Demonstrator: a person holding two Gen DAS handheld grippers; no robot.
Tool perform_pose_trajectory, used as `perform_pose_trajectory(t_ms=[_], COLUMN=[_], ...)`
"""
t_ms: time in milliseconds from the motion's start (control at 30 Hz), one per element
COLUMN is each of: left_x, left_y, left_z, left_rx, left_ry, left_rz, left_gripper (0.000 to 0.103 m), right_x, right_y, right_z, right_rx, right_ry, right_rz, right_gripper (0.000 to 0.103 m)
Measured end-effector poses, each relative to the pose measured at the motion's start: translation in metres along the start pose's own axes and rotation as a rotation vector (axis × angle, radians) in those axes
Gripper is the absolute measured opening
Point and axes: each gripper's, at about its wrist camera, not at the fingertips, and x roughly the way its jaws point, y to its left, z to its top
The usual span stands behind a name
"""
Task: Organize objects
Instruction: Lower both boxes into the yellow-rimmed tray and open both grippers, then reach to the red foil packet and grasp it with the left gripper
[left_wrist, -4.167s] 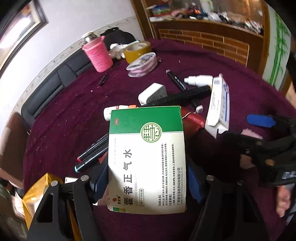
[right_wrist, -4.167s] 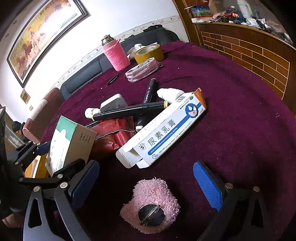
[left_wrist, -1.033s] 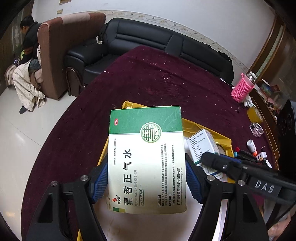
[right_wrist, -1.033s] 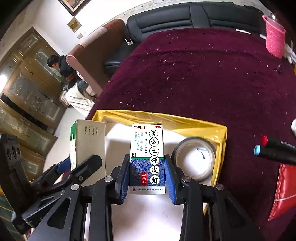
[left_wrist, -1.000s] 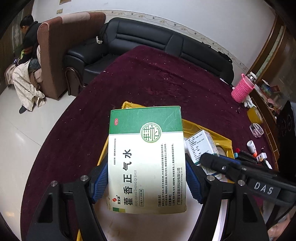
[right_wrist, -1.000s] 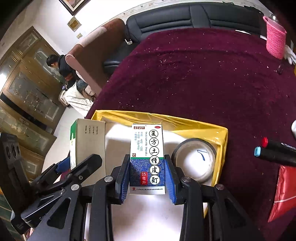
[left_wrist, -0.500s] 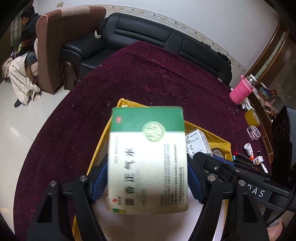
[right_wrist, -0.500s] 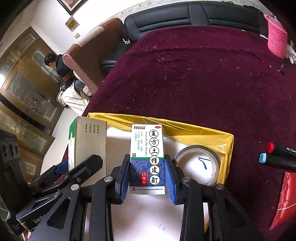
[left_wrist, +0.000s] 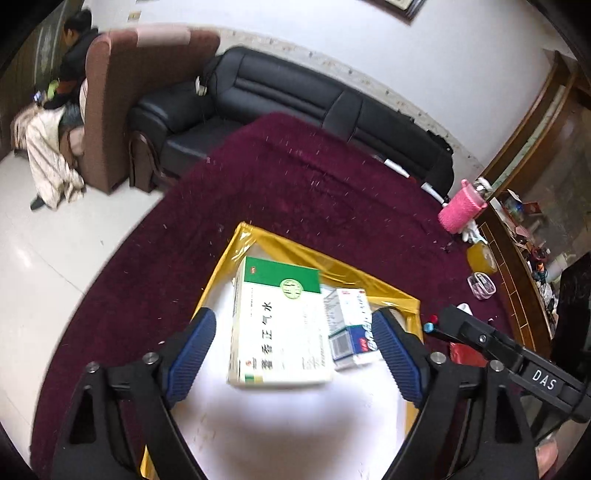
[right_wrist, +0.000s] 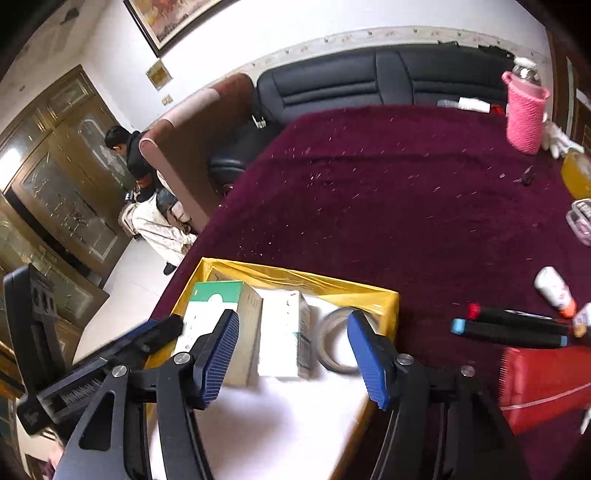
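A yellow-walled box (left_wrist: 325, 264) with a white floor sits on the maroon table. A green-and-white medicine carton (left_wrist: 277, 325) lies in it, with a smaller blue-and-white carton (left_wrist: 351, 325) beside it on the right. My left gripper (left_wrist: 295, 343) is open above them. In the right wrist view the green carton (right_wrist: 218, 314), the small carton (right_wrist: 282, 332) and a tape roll (right_wrist: 336, 341) lie in the box (right_wrist: 295, 275). My right gripper (right_wrist: 291, 350) is open above them.
Black markers (right_wrist: 513, 328), a red packet (right_wrist: 546, 384) and a small white bottle (right_wrist: 554, 291) lie right of the box. A pink-sleeved bottle (right_wrist: 524, 110) stands far right. A black sofa (left_wrist: 295, 107) and a brown armchair (left_wrist: 122, 99) stand beyond the table.
Both grippers opened and let go of their cartons, which now lie in the yellow box. Both grippers have pulled back and up.
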Motion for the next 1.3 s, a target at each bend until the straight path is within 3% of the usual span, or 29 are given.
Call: perform_pose_trajectory(t_ms=[133,267,433,600,800,933,1100,1167,1233,1300], left_x=[-0.028,-0.030,-0.009,0.022,0.054,0.088,0.132,0.145,0.156,0.147], left_y=[-0.028,-0.072,-0.144,-0.202,-0.274,-0.318,-0.347,-0.349,-0.347,-0.348], left_z=[-0.014,-0.032,-0.064,-0.093,-0.127,-0.139,-0.146,-0.148,-0.155,-0.167], left_rx=[0.057,0.153,0.328,0.434,0.718,0.927,1.053,1.034,0.987,1.032], left_ry=[-0.035,-0.005,0.055,0.126,0.096,0.078,0.111,0.176,0.306,0.299], left_rz=[-0.023,-0.091,-0.140,-0.154,-0.192,-0.138,-0.083,-0.106,-0.180,-0.208], left_gripper=[0.096,0.097,0.097,0.097,0.097,0.096,0.096,0.096,0.096,0.096], right_x=[-0.041,-0.087,-0.132,-0.155,-0.164,-0.168,-0.167,-0.169,-0.170,-0.170], right_y=[-0.026,-0.078,-0.147,-0.215,-0.279,-0.305,-0.315,-0.313,-0.312,-0.313], right_z=[-0.019,-0.047,-0.076,-0.096,-0.111,-0.123,-0.127,-0.126,-0.127,-0.128], right_rx=[-0.020,0.035,0.157,0.283,0.400,0.468,0.500,0.485,0.483,0.490], right_ry=[-0.063,-0.127,-0.202,-0.254,-0.323,-0.378,-0.368,-0.375,-0.375,-0.369], right_rz=[-0.052,-0.125,-0.219,-0.295,-0.310,-0.283,-0.245,-0.248,-0.248,-0.239], right_gripper=[0.081,0.084,0.088,0.089,0.089,0.089,0.089,0.089,0.089,0.089])
